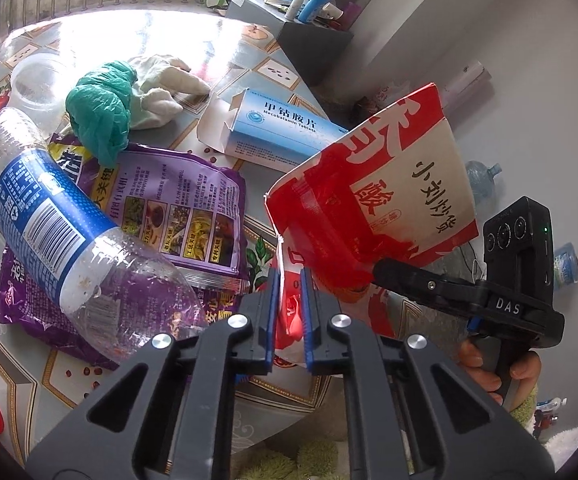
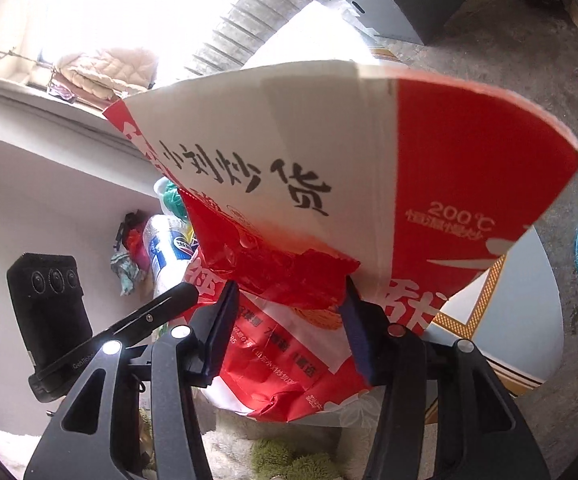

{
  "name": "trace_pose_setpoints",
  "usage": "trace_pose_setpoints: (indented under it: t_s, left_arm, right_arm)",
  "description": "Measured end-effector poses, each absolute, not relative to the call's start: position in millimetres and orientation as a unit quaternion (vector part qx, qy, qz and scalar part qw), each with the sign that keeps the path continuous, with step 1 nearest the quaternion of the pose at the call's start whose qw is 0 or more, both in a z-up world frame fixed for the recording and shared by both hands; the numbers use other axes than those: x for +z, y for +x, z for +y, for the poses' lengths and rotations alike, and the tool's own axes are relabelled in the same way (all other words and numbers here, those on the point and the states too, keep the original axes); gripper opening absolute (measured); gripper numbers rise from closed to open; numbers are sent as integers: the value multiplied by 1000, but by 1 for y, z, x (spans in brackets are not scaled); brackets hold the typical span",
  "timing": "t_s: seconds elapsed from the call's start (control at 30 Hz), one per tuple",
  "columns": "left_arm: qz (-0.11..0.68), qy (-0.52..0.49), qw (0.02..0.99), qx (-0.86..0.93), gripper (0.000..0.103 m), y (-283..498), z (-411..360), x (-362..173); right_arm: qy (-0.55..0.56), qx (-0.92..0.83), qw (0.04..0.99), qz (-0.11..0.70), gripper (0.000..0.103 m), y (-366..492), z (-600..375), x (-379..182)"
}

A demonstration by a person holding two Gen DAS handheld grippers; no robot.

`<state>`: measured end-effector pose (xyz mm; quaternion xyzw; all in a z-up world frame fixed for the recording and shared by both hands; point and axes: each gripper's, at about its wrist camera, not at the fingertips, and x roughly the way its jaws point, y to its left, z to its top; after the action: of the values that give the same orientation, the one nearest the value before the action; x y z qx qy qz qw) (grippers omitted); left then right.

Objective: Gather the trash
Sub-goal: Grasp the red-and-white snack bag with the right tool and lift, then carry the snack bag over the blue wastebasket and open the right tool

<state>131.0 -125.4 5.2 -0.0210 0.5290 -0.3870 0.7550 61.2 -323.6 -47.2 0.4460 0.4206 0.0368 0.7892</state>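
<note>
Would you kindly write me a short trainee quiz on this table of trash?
1. True or false: the plastic bottle stands upright.
2. The fingers of the left gripper pinch: A) red-and-white snack bag, B) medicine box, C) purple packet?
3. Fill in: the crumpled bag beside the white cloth is ____.
Key: 1 false, it lies on its side; 2 A; 3 green.
</note>
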Motion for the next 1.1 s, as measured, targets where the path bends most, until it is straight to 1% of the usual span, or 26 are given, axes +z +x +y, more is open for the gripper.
trace_pose_setpoints:
  t_s: [0.13,0.33,0.37,0.4,0.43,0.5,0.53,0.57,0.6,0.73,0.83,1.1]
  left_arm:
    - [529,-22,755,-387,8,133,-125,5]
    - [527,-20,756,-388,8,128,-125,7]
    - [527,-20,756,-387,8,128,-125,7]
    - [527,-20,756,-387,8,128,-126,7]
    - [528,-20,756,-387,8,129,-125,7]
    - [528,-22,756,-386,8,129,-125,6]
    - [528,-22,756,-385,8,129,-125,7]
    - [528,-23,757,-385,8,129,-125,7]
    - [527,-25,757,-385,8,129,-125,7]
    - [524,-31,759,-384,7,129,-124,9]
    - [522,-39,760,-384,6,129,-124,11]
    - [508,-62,765,-391,5,131,-124,25]
  right_arm:
    - [470,46,783,405,61,54,-330,-47]
    - [481,31,781,396,61,57,-330,-48]
    - [484,32,780,395,59,51,-338,-49]
    - [488,34,779,393,53,52,-338,-50]
    - [495,37,776,389,51,52,-338,-51]
    - [502,44,774,383,37,52,-338,-51]
    - [504,47,774,382,34,50,-339,-49]
    - [506,48,773,380,28,48,-340,-48]
    - [506,49,774,378,25,47,-341,-48]
    - [509,55,776,369,21,41,-342,-43]
    - [500,57,785,362,15,38,-340,-35]
    - [462,56,815,344,11,27,-339,-12]
